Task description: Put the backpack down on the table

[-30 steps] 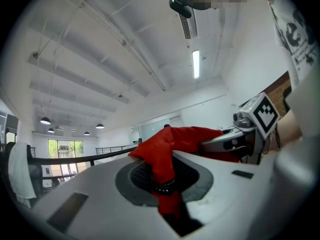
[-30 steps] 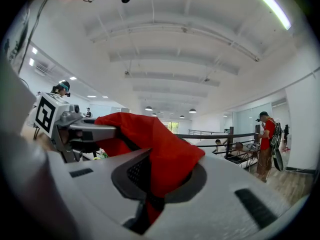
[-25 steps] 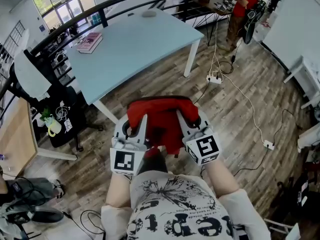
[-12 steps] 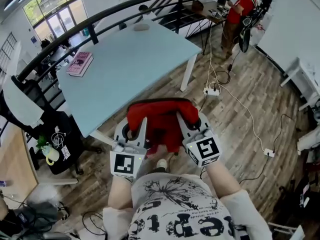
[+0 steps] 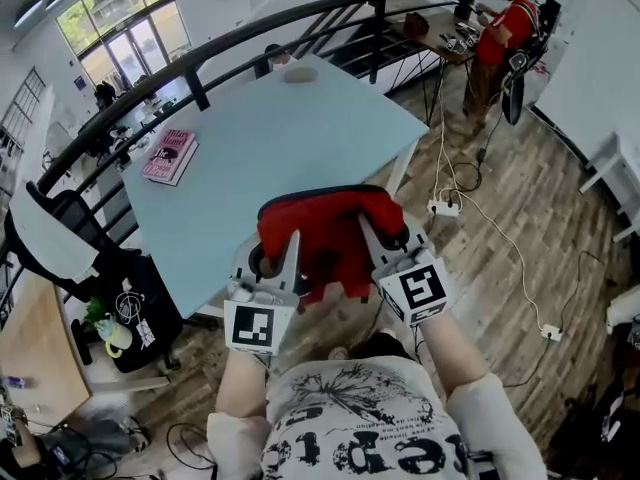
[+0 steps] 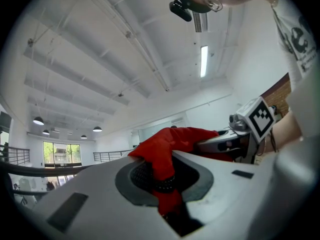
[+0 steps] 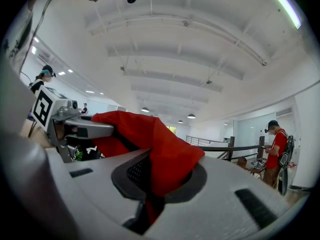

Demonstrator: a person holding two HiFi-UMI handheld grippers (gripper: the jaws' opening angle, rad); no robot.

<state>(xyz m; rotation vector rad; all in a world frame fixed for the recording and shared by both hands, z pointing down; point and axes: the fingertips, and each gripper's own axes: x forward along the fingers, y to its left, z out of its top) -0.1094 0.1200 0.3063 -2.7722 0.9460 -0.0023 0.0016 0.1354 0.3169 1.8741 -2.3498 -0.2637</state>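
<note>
Both claws stay nearly closed on the red backpack [image 5: 325,230]. The left gripper [image 5: 272,256] and right gripper [image 5: 386,236] each pinch a fold of its fabric and hold it in the air. A second ago, floor showed between bag and pale blue table [image 5: 290,138]. Now the bag reaches the table's near edge, not yet set down.
</note>
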